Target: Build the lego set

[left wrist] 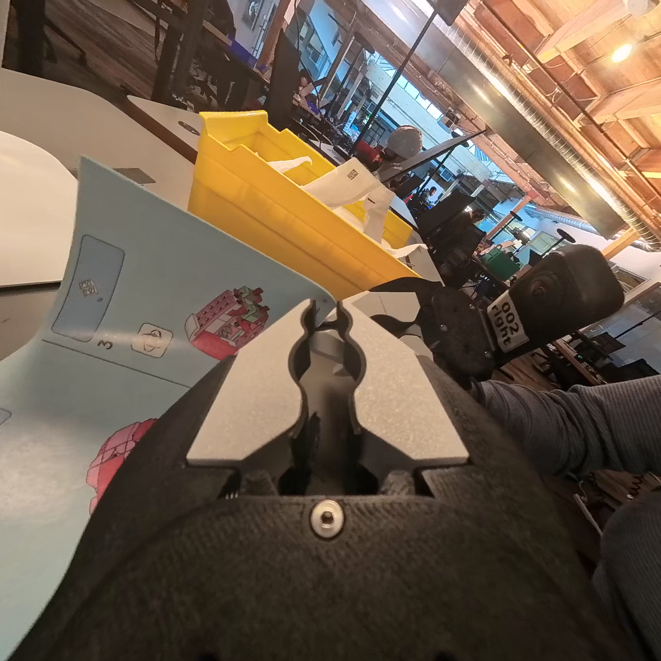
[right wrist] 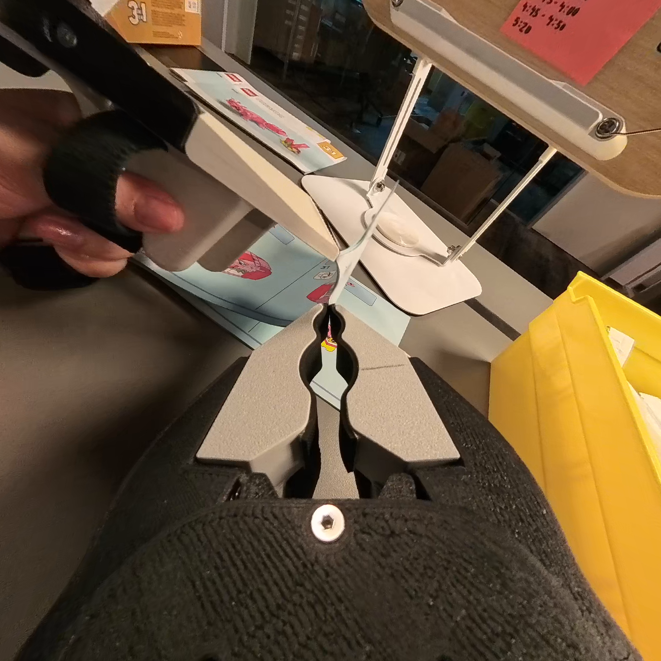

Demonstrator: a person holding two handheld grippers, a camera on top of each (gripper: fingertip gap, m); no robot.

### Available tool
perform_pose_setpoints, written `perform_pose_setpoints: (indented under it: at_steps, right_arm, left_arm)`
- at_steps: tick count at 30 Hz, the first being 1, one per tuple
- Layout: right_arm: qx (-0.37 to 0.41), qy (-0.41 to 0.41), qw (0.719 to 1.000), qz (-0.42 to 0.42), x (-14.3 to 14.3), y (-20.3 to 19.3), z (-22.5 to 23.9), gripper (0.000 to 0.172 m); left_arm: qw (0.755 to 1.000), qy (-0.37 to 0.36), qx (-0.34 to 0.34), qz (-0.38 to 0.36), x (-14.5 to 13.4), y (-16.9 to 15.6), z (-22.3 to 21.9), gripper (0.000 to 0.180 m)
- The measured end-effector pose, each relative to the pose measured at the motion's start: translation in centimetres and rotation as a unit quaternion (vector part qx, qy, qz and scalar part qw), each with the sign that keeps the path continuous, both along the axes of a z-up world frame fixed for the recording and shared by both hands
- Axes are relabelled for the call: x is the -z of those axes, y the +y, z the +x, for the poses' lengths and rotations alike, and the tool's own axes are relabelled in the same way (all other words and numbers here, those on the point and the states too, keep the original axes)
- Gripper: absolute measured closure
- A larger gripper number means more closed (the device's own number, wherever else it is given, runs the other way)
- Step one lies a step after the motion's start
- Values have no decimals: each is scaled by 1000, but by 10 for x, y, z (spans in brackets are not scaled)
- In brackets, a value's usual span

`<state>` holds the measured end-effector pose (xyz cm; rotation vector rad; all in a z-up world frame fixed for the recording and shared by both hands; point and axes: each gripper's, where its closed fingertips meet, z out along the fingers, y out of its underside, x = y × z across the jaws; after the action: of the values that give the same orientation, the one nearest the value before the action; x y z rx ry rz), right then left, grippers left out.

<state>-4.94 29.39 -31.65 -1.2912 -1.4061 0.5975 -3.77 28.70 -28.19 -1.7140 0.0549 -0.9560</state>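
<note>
An open light blue instruction booklet [right wrist: 272, 286] with pink brick drawings lies on the grey table. One of its pages [left wrist: 161, 268] is lifted and curves upward. My right gripper [right wrist: 329, 311] is shut on this page's edge [right wrist: 352, 261], which rises thin and edge-on from its fingertips. My left gripper [left wrist: 327, 307] is open: the page's corner [left wrist: 322, 304] stands between its fingertips, close to the left one, with a gap showing. In the right wrist view the left gripper's finger [right wrist: 250, 186] reaches to the page from the left, held by a hand [right wrist: 89, 214].
A yellow bin [left wrist: 286, 221] with white paper bags stands beside the booklet; it also shows in the right wrist view [right wrist: 572, 429]. A white stand base [right wrist: 429, 272] with thin metal legs is just behind. A second booklet [right wrist: 268, 118] and an orange box [right wrist: 161, 21] lie farther back. Only a small space, under 4 cm, lies between the two pairs of fingers.
</note>
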Motion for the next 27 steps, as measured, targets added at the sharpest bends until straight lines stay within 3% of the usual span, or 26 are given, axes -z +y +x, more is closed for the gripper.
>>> perform_pose_setpoints:
  at_steps: [21,27]
  right_arm:
    - [2,3,1000,2,-1,1,0,171]
    - [10,22,1000,-5,-6,3,1,129]
  left_arm:
    - [1000,-26,-7,1,-5,2,0,180]
    - [999,-28,-21,-4,-4,3,-5,180]
